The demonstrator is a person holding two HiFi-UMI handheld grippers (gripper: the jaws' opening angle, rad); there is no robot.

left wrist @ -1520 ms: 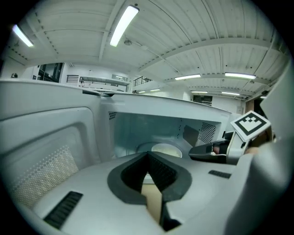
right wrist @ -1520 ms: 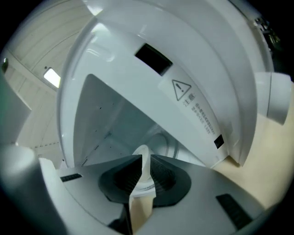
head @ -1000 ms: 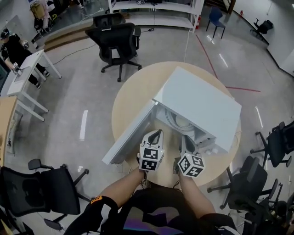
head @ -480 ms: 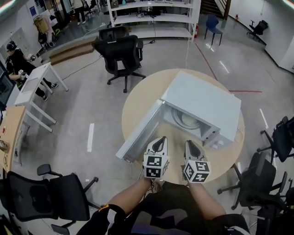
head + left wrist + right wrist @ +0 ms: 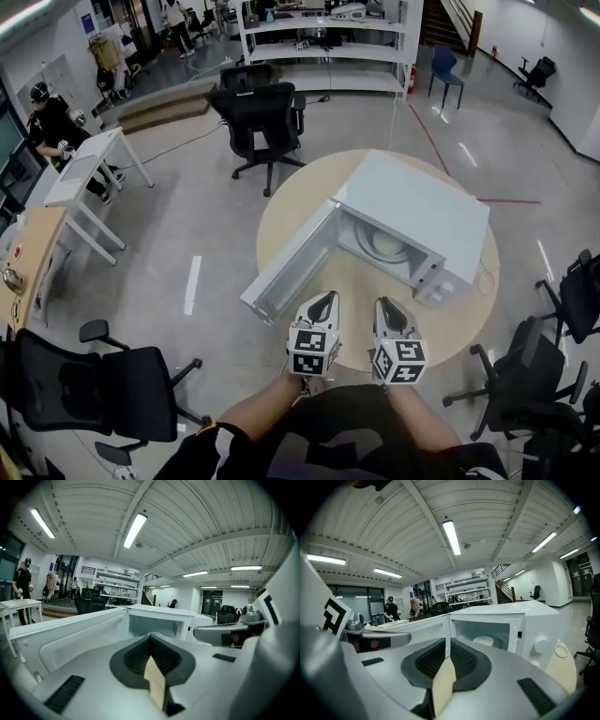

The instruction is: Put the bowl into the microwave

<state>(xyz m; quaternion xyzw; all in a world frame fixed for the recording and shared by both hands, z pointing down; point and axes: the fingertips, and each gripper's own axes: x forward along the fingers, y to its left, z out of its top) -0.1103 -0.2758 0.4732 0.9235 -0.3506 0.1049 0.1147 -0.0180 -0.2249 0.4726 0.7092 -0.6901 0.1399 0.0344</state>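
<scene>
A white microwave stands on a round wooden table, its door swung wide open to the left. A white bowl sits inside the cavity on the turntable; the right gripper view shows the bowl through the opening. My left gripper and right gripper hover side by side over the table's near edge, a short way back from the opening. Both are shut with nothing between the jaws, as the left gripper and the right gripper show in their own views.
Black office chairs stand beyond the table, at the near left and at the right. A white desk with a person beside it is at the far left. White shelving lines the back.
Both grippers have drawn back from the microwave's opening toward the table's near edge. The bowl stays inside and the door stays open.
</scene>
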